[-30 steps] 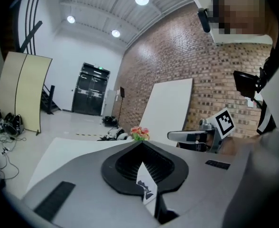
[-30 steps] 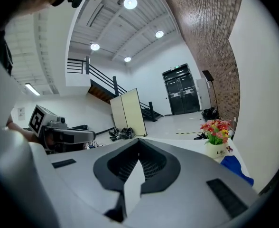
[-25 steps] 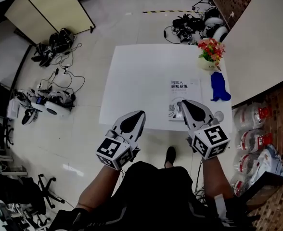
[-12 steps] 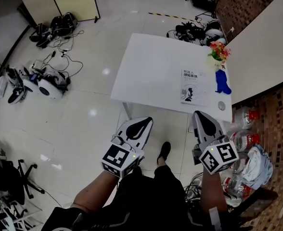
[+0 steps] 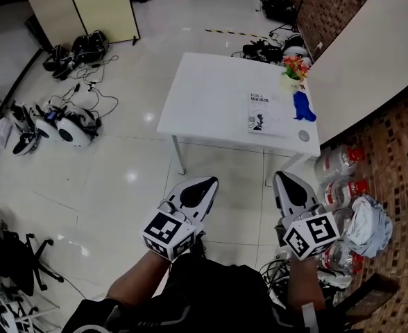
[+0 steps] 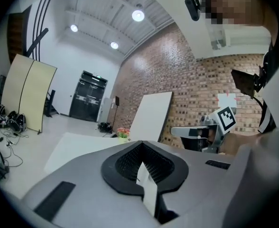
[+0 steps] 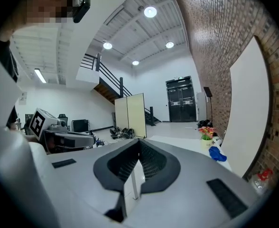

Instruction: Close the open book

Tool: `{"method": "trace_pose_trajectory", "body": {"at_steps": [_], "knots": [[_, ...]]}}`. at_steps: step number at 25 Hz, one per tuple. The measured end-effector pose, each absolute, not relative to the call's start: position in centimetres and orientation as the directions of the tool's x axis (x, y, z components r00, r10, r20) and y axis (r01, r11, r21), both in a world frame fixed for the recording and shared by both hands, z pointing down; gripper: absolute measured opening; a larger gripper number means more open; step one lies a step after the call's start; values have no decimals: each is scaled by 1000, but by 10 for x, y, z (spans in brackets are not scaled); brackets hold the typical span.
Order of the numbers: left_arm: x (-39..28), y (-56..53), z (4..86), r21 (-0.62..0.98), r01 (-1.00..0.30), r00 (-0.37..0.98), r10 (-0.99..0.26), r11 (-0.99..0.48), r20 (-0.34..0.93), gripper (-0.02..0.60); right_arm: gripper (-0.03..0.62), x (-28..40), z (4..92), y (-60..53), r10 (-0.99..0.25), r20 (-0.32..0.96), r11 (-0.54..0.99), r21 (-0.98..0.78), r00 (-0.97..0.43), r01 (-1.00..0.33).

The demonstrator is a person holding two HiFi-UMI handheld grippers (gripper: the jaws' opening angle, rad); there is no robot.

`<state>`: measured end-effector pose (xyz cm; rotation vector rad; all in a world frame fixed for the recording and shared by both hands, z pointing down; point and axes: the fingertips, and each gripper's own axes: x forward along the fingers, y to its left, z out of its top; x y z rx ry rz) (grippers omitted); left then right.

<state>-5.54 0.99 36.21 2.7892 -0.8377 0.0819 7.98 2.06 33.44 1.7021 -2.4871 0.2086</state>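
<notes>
The book [image 5: 261,112] lies flat with its printed cover up, already closed, on the right part of the white table [image 5: 207,96], in the upper right of centre of the head view. Just to the right of it on the same tabletop we see a blue object [image 5: 302,107], beyond that a pot of flowers [image 5: 295,68] at the far right corner, and a small round disc [image 5: 303,135] near the front right corner. The left gripper [image 5: 205,183] and the right gripper [image 5: 286,180] hang side by side in the lower half of the frame, over bare floor and well apart from the table. In each gripper's own view the two jaws meet along one seam with nothing between them. Cabled gear [image 5: 58,123] litters the floor at left, folding panels [image 5: 86,5] stand at upper left, and plastic bottles [image 5: 337,179] lie by the brick wall at right.
</notes>
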Motion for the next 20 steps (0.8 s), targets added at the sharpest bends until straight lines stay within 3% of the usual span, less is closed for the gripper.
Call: {"method": "trace_pose_trajectory", "body": {"at_steps": [10,20], "knots": [[-4,157,344,145,-640,768,-630,-755,110,-6,-1,127,317,161,-883,114,451,-58,-455,-891],[-47,266,324,98,-653,756,-642,-751,124,-6,0,86,315,265,-881,88,459,-85,-465,-884]]}}
